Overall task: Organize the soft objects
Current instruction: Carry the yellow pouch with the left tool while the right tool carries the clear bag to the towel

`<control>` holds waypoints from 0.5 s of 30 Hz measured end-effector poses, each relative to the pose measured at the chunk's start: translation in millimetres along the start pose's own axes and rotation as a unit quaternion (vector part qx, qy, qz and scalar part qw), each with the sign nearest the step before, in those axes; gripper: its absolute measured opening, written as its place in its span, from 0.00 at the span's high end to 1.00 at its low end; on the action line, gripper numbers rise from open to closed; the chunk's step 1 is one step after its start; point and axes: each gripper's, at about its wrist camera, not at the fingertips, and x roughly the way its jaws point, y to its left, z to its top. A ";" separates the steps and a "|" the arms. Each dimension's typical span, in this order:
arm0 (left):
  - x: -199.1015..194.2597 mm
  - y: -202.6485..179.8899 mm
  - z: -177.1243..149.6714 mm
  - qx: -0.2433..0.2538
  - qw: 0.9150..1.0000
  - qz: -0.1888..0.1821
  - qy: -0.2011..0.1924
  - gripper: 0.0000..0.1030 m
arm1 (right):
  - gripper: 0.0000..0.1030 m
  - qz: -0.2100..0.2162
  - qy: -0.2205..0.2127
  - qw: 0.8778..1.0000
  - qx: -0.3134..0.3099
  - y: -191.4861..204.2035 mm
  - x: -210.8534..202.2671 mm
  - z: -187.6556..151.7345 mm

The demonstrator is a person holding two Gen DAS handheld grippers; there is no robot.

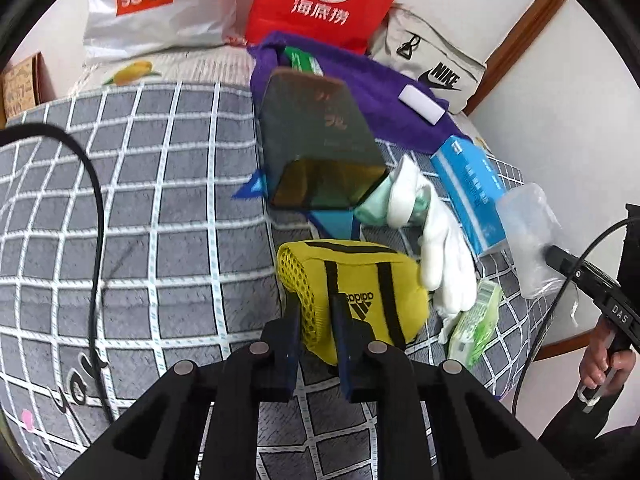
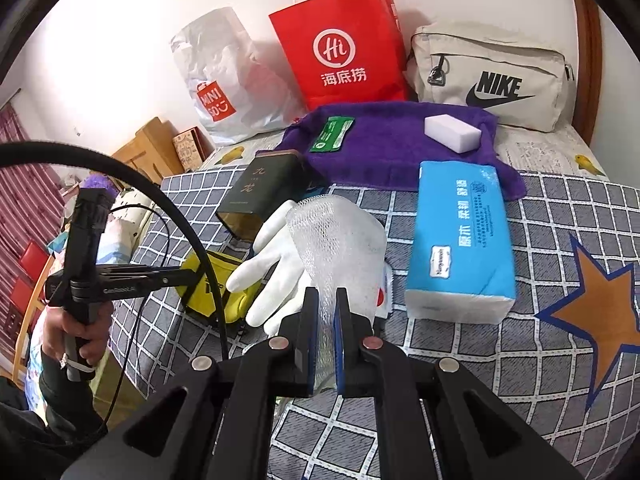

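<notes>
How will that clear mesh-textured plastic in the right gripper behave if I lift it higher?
The clear plastic piece looks thin and see-through, so probably very light. It stands up from the right gripper holding a curved shape, so likely springy rather than limp. Held by one edge only, it may flex or slip on a quick move.

"MINISO" is showing on the white plastic bag [image 1: 160, 4], "NIKE" on the beige bag [image 2: 492, 76], "adidas" on the yellow pouch [image 1: 352, 292], "Hi" on the red paper bag [image 2: 340, 48].

free: checked blanket [image 1: 160, 200] left | blocked: tin [image 1: 320, 140], gloves [image 1: 440, 248] right
</notes>
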 end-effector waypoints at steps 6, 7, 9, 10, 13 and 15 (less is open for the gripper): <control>-10.4 -0.6 9.4 0.000 1.000 -0.003 -0.013 0.88 | 0.93 -0.004 -0.002 1.000 -0.004 -1.9 -1.7 9.3; -12.6 -1.3 11.3 0.001 1.000 -0.003 -0.016 0.88 | 0.93 -0.005 -0.002 1.000 -0.005 -1.7 -2.2 12.1; -18.8 -1.2 14.6 0.003 1.000 -0.002 -0.022 0.88 | 0.93 -0.006 -0.003 1.000 -0.008 -0.6 -2.6 16.3; -20.7 -1.2 16.4 0.003 1.000 -0.002 -0.026 0.88 | 0.93 -0.007 -0.004 1.000 -0.011 0.3 -2.9 19.6; -30.0 -0.9 21.9 0.005 0.999 -0.006 -0.037 0.88 | 0.93 -0.007 -0.009 1.000 -0.016 2.5 -4.5 26.1; -35.1 -2.0 24.9 0.007 0.999 -0.007 -0.043 0.88 | 0.93 -0.009 -0.012 1.000 -0.019 4.4 -5.1 31.6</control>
